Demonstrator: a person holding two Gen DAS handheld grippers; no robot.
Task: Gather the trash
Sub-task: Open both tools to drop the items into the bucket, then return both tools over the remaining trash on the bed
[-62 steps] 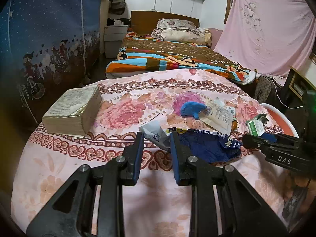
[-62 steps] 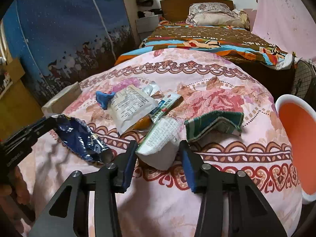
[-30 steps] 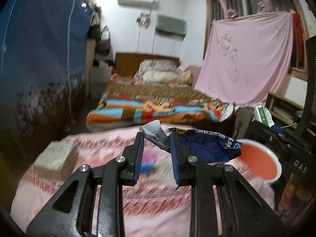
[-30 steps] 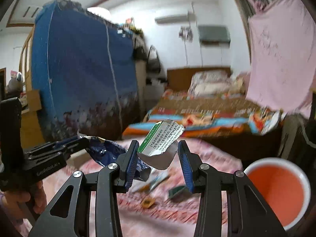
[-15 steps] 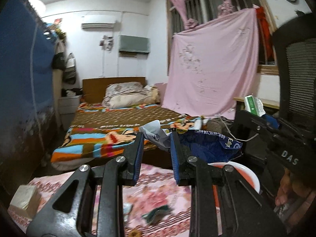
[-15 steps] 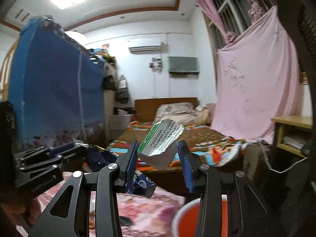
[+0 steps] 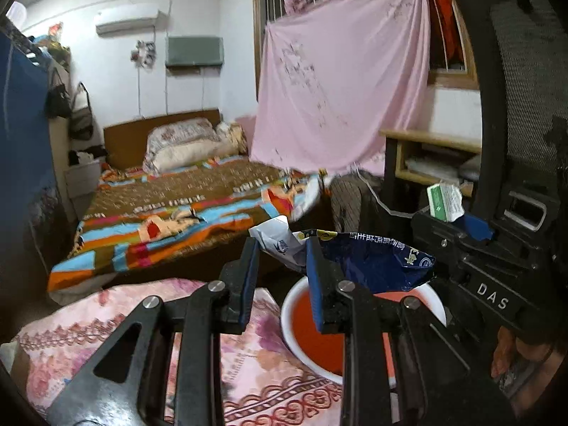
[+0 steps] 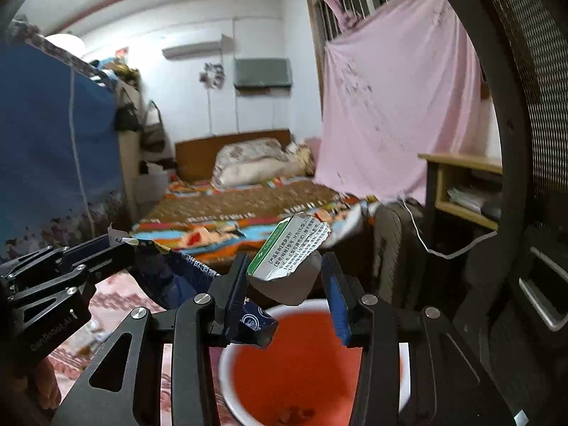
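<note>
My left gripper [image 7: 282, 252] is shut on the crumpled white end of a dark blue snack wrapper [image 7: 376, 262], which hangs to the right over an orange bin with a white rim [image 7: 284, 316]. In the right wrist view my right gripper [image 8: 285, 269] is shut on a small green and white carton [image 8: 294, 252], held in the air above the same bin [image 8: 224, 372]. The left gripper [image 8: 124, 245] and its wrapper [image 8: 191, 273] come in from the left there. In the left wrist view the right gripper [image 7: 458, 223] holds the carton [image 7: 443, 200] at the right.
The table with the pink floral cloth [image 7: 106, 337] lies at the lower left, beside the bin. A black mesh chair back [image 7: 525, 88] fills the right edge. Behind are a bed with a striped blanket [image 7: 170, 220], a pink sheet [image 7: 337, 99] and a wooden desk [image 7: 426, 142].
Both grippers have swung right, away from the floral table, and now hang over the orange bin. The wrapper and the carton stay gripped as before.
</note>
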